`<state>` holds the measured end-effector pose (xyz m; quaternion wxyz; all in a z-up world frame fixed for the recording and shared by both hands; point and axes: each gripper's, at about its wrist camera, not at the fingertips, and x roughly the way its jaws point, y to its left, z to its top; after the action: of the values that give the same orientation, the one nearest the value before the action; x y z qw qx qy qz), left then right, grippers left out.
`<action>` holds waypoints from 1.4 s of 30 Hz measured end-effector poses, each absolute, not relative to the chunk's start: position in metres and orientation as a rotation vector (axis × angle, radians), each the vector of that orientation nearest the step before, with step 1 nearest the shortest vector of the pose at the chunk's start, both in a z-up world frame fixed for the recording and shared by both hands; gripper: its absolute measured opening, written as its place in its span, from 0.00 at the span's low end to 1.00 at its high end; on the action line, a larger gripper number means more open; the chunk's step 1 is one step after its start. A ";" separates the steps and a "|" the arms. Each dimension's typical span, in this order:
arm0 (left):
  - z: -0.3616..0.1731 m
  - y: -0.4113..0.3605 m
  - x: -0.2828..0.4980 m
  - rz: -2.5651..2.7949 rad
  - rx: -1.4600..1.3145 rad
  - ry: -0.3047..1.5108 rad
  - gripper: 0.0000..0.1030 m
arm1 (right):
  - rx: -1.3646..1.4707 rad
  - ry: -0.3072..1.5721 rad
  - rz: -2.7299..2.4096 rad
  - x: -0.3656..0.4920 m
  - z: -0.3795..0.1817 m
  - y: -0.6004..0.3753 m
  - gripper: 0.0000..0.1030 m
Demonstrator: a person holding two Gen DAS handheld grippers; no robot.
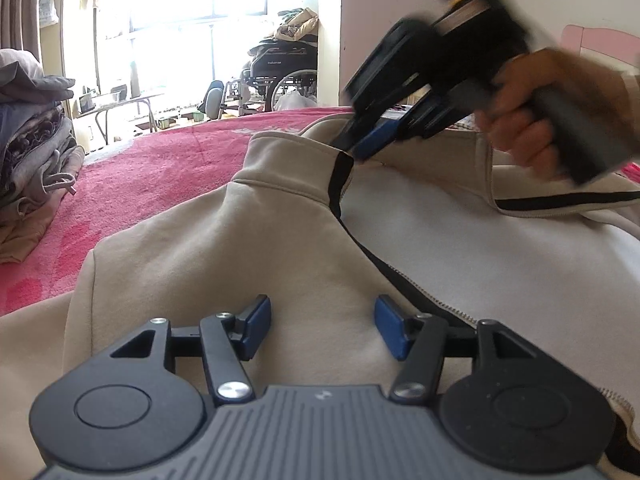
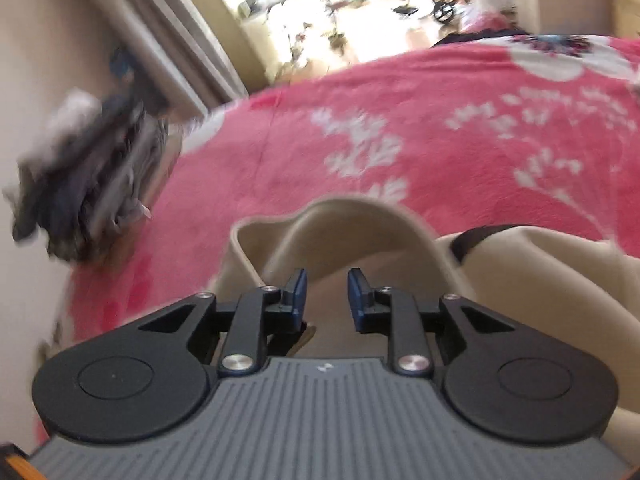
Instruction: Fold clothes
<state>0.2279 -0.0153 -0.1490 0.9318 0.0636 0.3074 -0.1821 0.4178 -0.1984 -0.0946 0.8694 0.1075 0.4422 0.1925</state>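
Fleecy beige jacket (image 1: 224, 248) on plush pink blanket (image 1: 152, 176), both grippers' fingers (image 1: 258, 326) spread

No legible text or labels

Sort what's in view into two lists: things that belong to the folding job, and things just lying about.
In the job:
beige zip jacket, spread unzipped on the pink blanket
left gripper, open over the jacket
right gripper, open at the collar

Lying about:
pile of clothes at the bed's edge
wheelchair by the window
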 end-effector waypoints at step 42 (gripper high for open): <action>-0.086 0.059 0.160 -0.430 -0.069 0.622 0.63 | 0.099 0.959 0.399 0.393 -0.123 -0.142 0.17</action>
<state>0.1605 0.0592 -0.0860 0.9287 -0.0338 0.3038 -0.2099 0.3932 -0.1418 -0.1225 0.8670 0.0473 0.4581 0.1903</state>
